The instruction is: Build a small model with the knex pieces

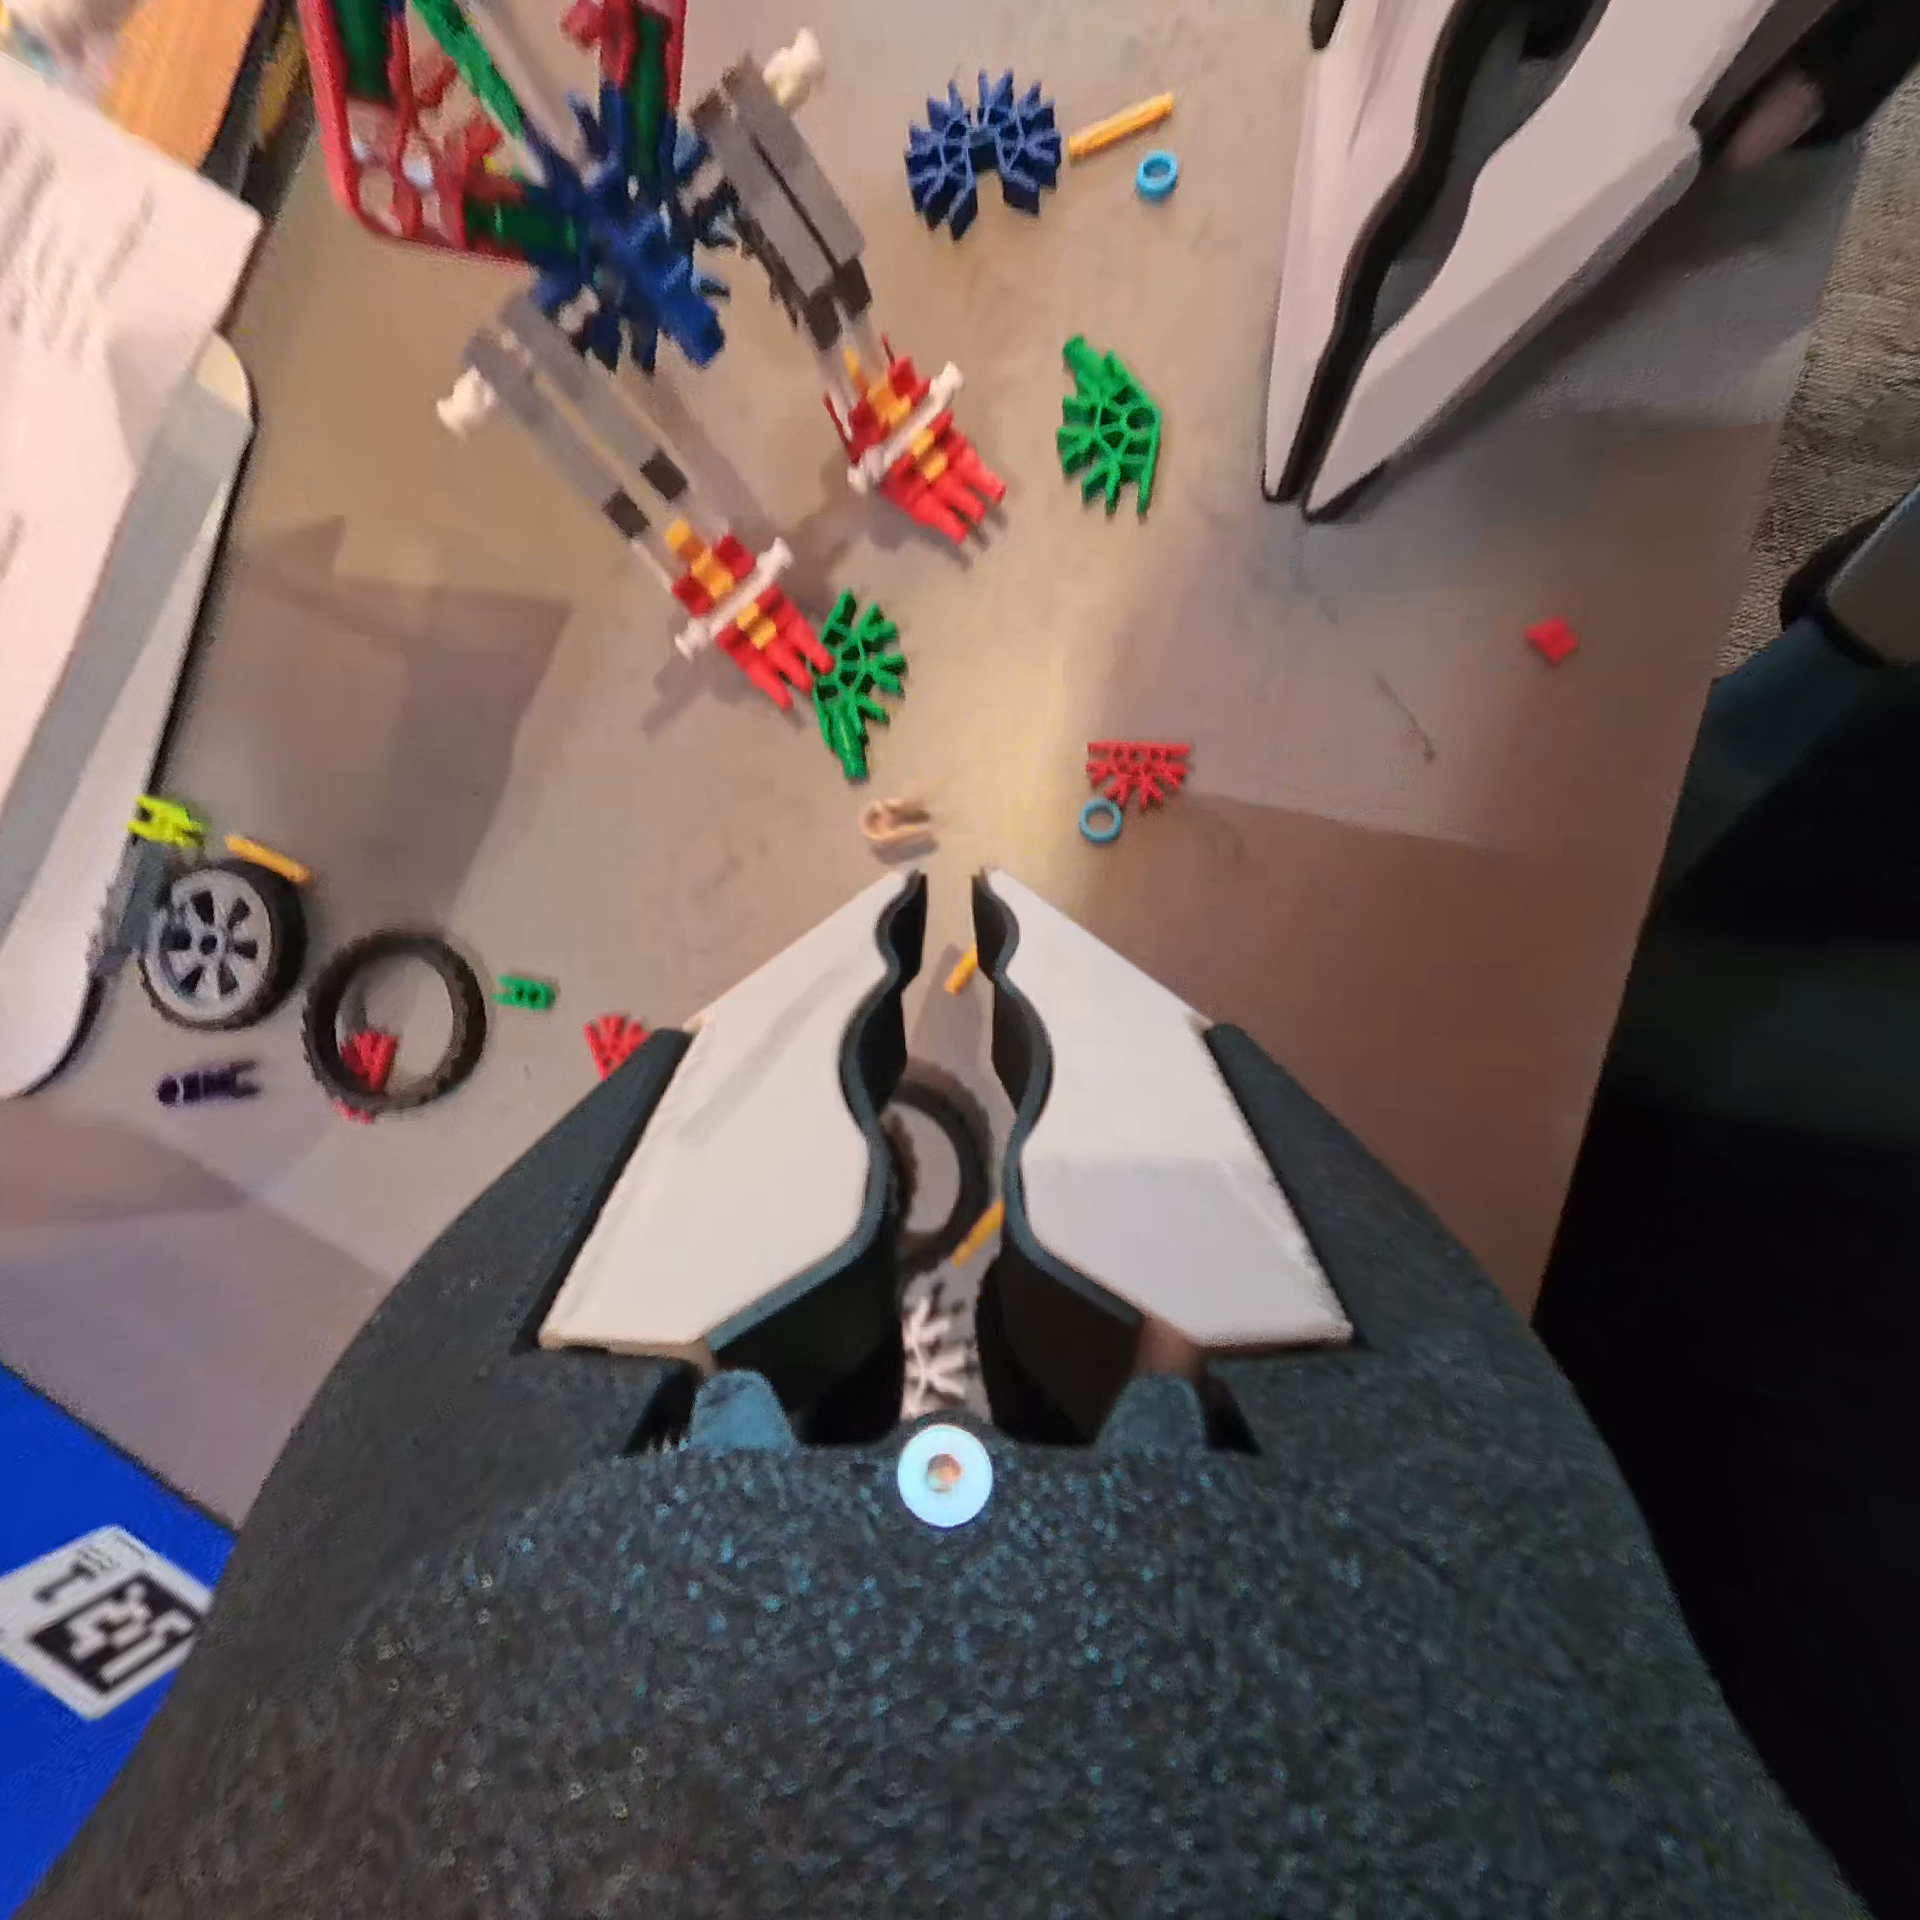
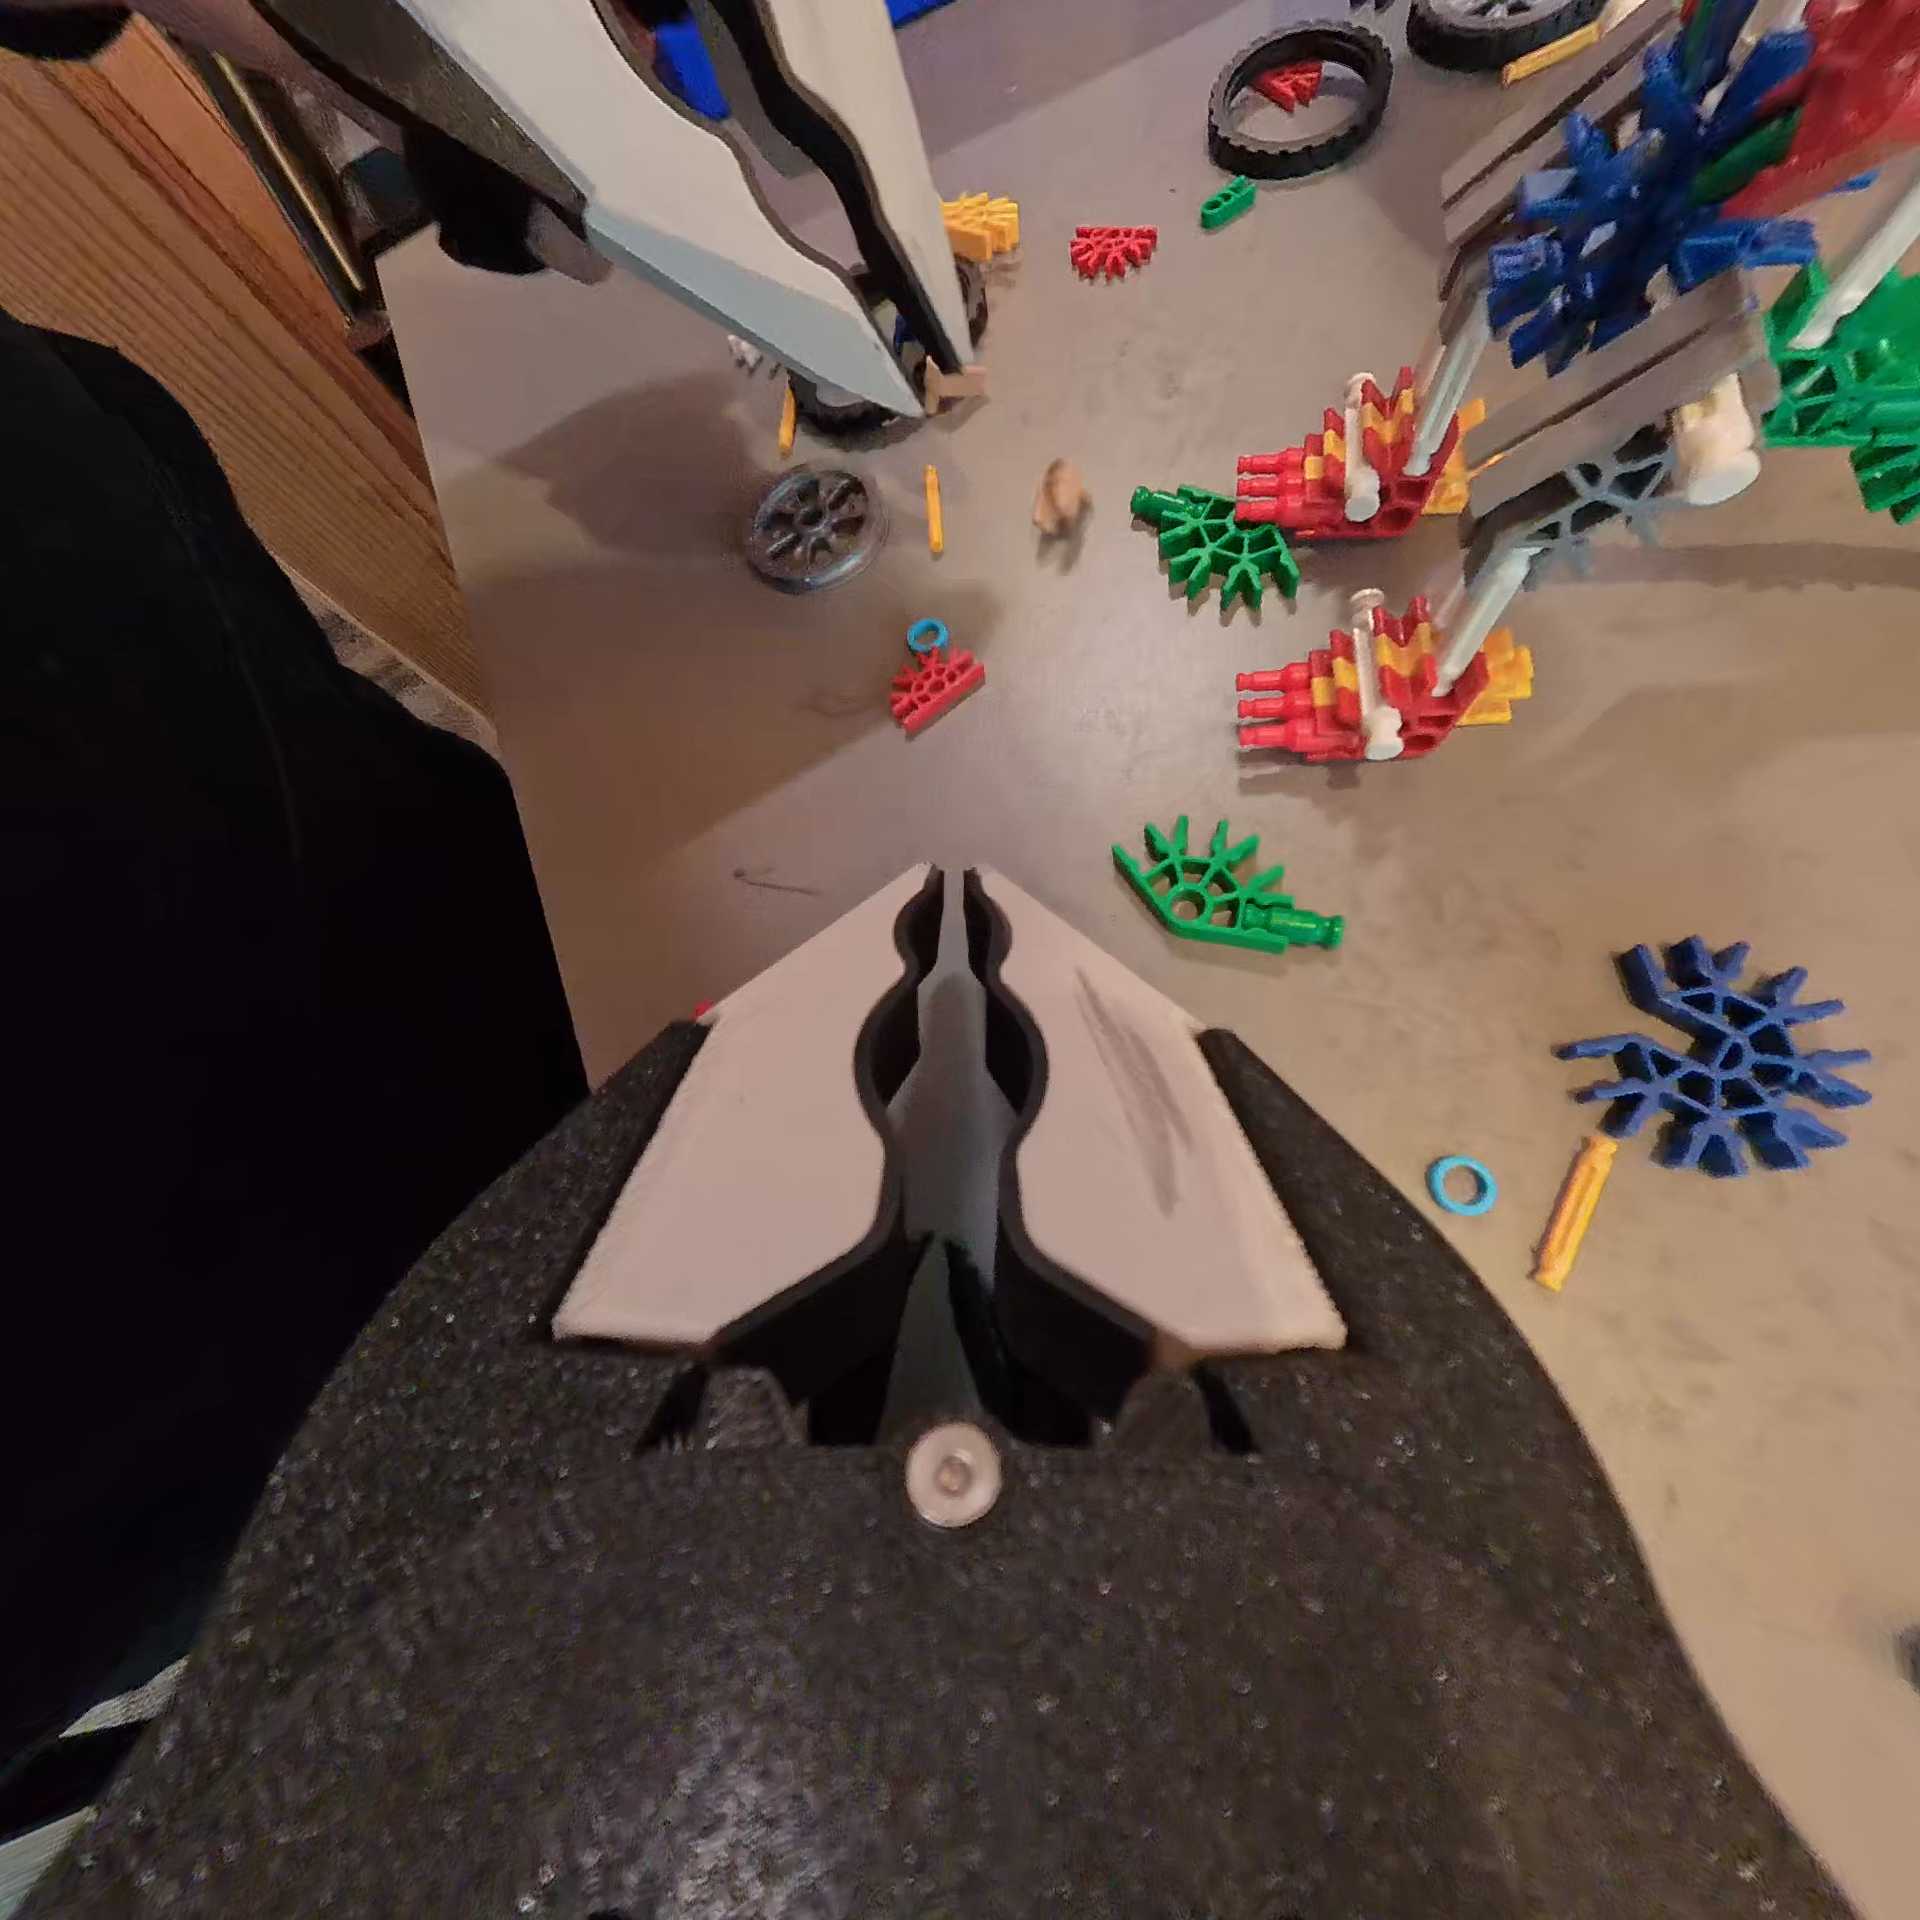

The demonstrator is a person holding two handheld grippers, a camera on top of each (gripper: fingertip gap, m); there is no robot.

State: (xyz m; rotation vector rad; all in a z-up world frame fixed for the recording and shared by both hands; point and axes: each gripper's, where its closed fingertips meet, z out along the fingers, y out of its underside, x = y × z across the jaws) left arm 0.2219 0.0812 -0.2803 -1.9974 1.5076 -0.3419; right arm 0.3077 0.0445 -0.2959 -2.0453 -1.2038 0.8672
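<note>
The left tool fills the near view with its black housing. Its jaws stand almost together with a narrow slit between the tips, low over the middle of the desk. From the right wrist view a small tan bit sits right at those tips, but I cannot tell whether it is pinched or only lying there. The right tool hangs near the desk's front edge, its jaws drawn in to a hairline gap with nothing between them. The largest thing on the desk is a toy model of grey bars and blue spoked connectors. It stands toward the far side on two red-and-yellow feet and leans by a red basket. Toward the left edge lie a grey wheel and a loose black tyre with a red piece inside it. A loose blue connector lies toward the right edge, with a green connector just beside the right tool's tips. Nearer the middle sit a red connector touching a blue ring, and a yellow rod. A tan clip lies just ahead of the left tool.
</note>
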